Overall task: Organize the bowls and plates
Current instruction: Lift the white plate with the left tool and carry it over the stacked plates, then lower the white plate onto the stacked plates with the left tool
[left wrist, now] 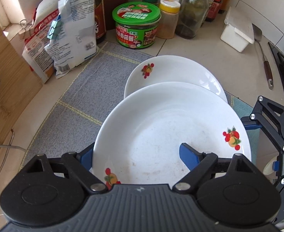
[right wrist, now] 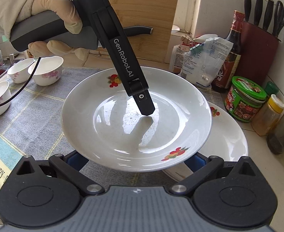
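A white plate with fruit prints (left wrist: 161,127) hangs above the grey mat (left wrist: 74,100) and partly over a second, matching plate (left wrist: 173,71) that lies on the counter. My left gripper (left wrist: 137,152) is shut on the lifted plate's near rim, with one blue finger (left wrist: 188,157) inside the plate and the other under it. In the right wrist view that upper finger (right wrist: 144,102) touches the floor of the lifted plate (right wrist: 122,135). My right gripper (right wrist: 136,160) stands open, its fingertips hidden beneath the plate. Three small floral bowls (right wrist: 47,69) stand at the mat's far left.
Behind the plates stand a green-lidded jar (left wrist: 137,27), a yellow-capped spice jar (left wrist: 168,19), glass bottles (left wrist: 192,13) and clipped bags (left wrist: 64,34). A white box (left wrist: 236,31) and a spatula (left wrist: 263,56) lie to the right. A knife block (right wrist: 258,48) and a cutting board (right wrist: 147,29) stand at the back.
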Demonstrator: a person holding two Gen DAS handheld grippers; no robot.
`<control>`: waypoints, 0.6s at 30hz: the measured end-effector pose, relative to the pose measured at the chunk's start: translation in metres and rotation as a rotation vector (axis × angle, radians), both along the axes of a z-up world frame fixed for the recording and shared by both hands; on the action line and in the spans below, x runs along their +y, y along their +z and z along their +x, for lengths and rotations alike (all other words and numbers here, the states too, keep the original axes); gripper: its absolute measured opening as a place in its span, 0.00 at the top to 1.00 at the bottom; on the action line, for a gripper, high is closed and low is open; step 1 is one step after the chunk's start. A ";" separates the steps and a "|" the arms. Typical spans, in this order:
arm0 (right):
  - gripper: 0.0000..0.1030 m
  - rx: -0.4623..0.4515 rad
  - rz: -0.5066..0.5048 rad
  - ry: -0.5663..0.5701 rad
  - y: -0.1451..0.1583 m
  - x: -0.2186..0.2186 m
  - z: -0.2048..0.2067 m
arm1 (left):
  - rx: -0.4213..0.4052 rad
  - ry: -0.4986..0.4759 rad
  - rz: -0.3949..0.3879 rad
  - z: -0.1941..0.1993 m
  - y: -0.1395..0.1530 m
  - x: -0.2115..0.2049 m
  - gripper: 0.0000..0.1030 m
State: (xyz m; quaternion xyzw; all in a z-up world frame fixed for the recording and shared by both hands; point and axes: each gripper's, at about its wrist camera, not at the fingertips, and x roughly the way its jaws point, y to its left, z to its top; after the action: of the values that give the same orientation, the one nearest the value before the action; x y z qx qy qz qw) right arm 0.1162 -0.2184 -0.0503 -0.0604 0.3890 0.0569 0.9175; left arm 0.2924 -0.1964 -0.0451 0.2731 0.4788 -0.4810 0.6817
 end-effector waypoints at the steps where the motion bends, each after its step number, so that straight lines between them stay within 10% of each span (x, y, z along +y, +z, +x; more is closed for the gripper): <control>1: 0.00 0.000 0.000 -0.007 0.000 -0.003 -0.001 | 0.000 -0.007 0.000 -0.001 0.000 -0.005 0.14; 18: 0.00 0.014 0.001 -0.109 -0.004 -0.044 -0.014 | 0.015 -0.096 0.000 -0.010 -0.011 -0.066 0.14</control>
State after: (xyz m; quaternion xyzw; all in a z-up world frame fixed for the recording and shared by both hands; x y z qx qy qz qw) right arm 0.1018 -0.2621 -0.0544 -0.0381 0.3981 0.0075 0.9165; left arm 0.2826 -0.2627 -0.0561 0.2923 0.4703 -0.5153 0.6541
